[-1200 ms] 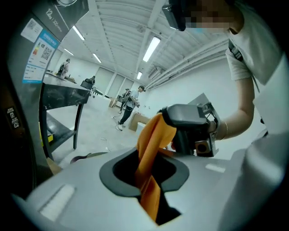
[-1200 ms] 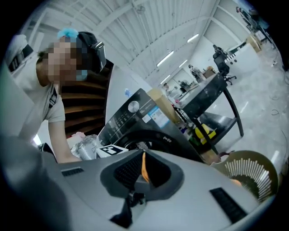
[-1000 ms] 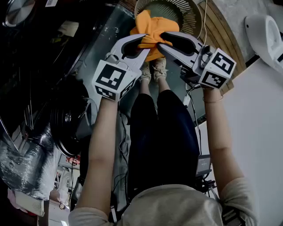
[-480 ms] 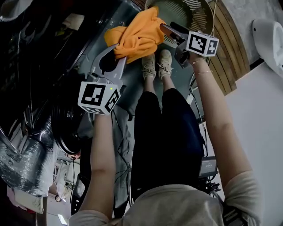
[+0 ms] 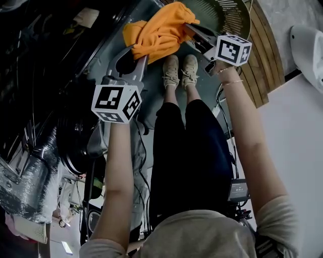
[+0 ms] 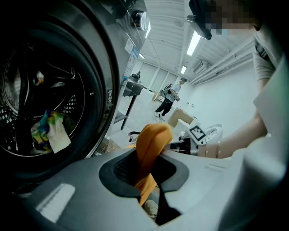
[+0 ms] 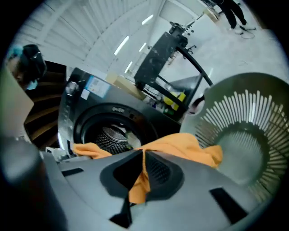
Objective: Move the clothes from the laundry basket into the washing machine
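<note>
Left hand-held gripper (image 5: pixel 137 54) pinched orange garment (image 5: pixel 160 34); right hand-held gripper (image 5: pixel 191 31) jaws were closing on same garment above laundry basket (image 5: pixel 233 16).

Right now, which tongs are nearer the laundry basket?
Right. The right tongs, closing on the orange garment, sit just beside the laundry basket; the left tongs, gripping the same garment, are farther off, toward the washing machine.
</note>
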Tool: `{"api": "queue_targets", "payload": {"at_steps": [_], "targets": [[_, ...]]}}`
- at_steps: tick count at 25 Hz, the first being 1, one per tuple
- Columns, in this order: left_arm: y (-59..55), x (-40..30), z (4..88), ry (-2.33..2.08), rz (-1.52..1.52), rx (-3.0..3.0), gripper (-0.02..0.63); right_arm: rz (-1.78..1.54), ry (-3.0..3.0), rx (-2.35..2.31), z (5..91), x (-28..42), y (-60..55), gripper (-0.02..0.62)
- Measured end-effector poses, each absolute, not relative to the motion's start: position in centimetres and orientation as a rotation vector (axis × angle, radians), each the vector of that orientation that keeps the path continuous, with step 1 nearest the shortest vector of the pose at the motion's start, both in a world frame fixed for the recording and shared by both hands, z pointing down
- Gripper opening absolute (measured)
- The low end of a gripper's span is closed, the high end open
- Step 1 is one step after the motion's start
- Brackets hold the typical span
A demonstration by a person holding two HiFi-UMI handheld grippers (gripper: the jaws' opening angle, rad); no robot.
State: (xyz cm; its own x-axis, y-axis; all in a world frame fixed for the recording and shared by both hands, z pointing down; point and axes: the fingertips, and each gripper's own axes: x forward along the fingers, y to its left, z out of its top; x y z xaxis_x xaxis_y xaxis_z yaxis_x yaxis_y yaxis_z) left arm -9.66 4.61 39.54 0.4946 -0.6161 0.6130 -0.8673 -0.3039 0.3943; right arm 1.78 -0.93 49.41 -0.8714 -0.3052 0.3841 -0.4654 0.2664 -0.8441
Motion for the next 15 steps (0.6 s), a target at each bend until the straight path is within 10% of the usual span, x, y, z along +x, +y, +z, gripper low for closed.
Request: {"api": "queue_targets", "payload": {"at_steps": [15], "targets": [[1.3,-1.1,34.0,-1.08,0.218,2.268,0.213,1.347,-2.764,0.391,28.3,-2.0,-0.3,0.021]]}}
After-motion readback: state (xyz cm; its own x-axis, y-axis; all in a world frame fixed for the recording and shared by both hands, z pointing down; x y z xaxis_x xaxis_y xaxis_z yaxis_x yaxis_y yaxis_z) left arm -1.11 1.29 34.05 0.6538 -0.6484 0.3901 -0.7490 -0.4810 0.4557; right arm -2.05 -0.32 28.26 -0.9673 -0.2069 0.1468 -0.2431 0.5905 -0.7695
